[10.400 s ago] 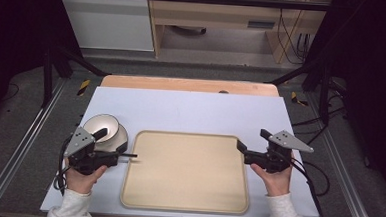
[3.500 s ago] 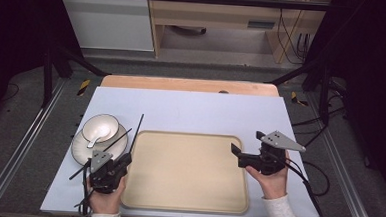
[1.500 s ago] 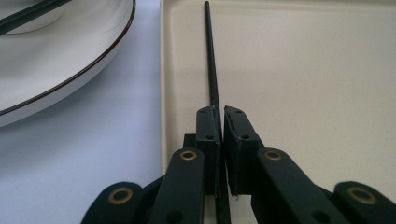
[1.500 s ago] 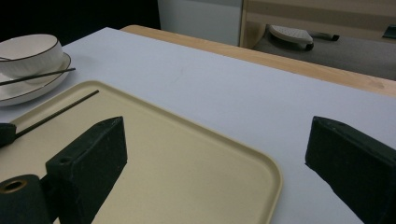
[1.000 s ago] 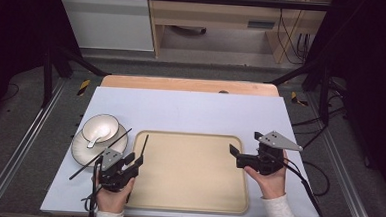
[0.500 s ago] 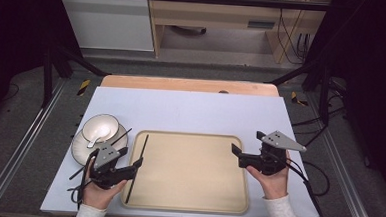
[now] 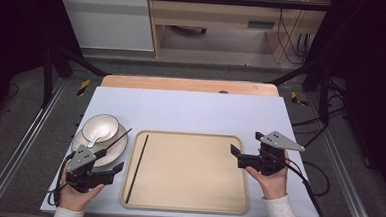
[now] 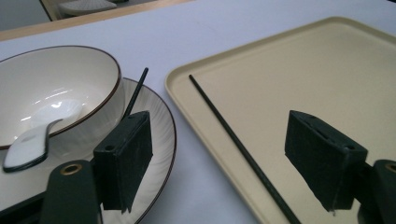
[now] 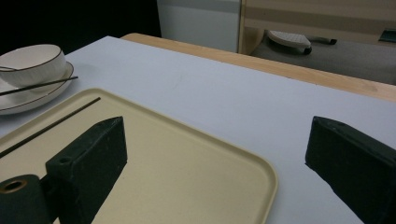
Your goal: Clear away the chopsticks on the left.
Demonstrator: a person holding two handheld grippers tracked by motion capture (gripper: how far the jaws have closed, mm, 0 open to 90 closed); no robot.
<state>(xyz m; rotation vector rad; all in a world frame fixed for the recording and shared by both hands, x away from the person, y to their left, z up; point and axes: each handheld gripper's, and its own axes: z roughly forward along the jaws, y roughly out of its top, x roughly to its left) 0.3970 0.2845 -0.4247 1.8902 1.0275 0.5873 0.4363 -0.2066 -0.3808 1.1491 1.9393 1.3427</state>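
— So what has changed since half a second ago?

— One black chopstick (image 7: 137, 167) now lies flat along the tray's (image 7: 186, 204) left edge, free of the left gripper (image 7: 113, 169), which has drawn back to the table's (image 7: 191, 111) near-left corner with its jaws wide and empty.

— And the right gripper (image 7: 235, 157)?

— It hovers over the tray's right rim as before, jaws also wide, holding nothing, the hand (image 7: 271, 180) beneath it.

— What do the gripper views add?

— Looking along the left gripper's jaws, a white spoon (image 8: 28, 142) rests in the bowl (image 8: 56, 86) on a ribbed plate (image 8: 159, 135), and a second chopstick (image 8: 135, 93) leans across the plate's rim. From the right gripper, that chopstick (image 9: 39, 86) sits beside the bowl.
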